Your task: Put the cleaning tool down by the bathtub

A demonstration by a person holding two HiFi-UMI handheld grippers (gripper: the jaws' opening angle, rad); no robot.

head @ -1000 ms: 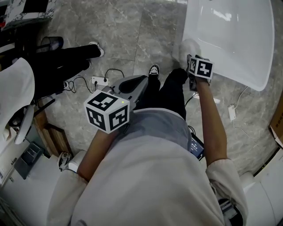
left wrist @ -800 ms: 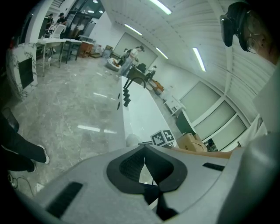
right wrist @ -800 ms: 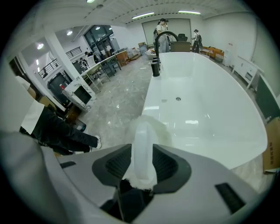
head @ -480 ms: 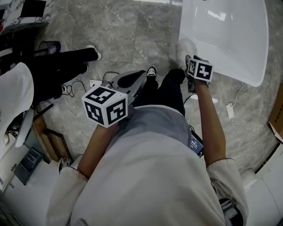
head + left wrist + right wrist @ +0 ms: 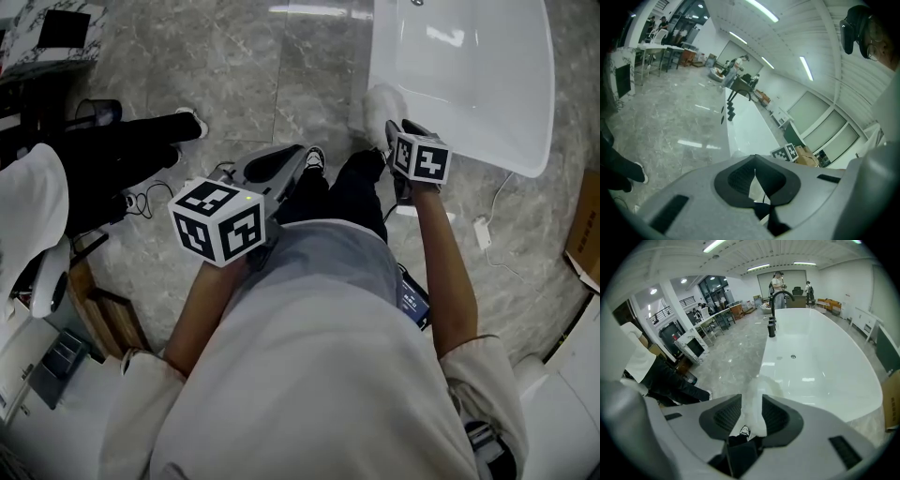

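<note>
A white fluffy cleaning tool sticks out of my right gripper, just beside the near left corner of the white bathtub. In the right gripper view the jaws of the right gripper are shut on the tool, which points at the bathtub rim and its black faucet. My left gripper hangs over the grey floor, left of my legs. In its own view the left gripper is shut on nothing, its pads touching at the tips.
Another person's black-trousered legs and shoe stretch in from the left. A power strip with cables lies on the floor there. A white plug and cord lie right of the tub. A cardboard box stands at the right edge.
Both grippers have drifted a little up and left in the head view, with the bathtub shifting left toward them. The right gripper still holds the tool.
</note>
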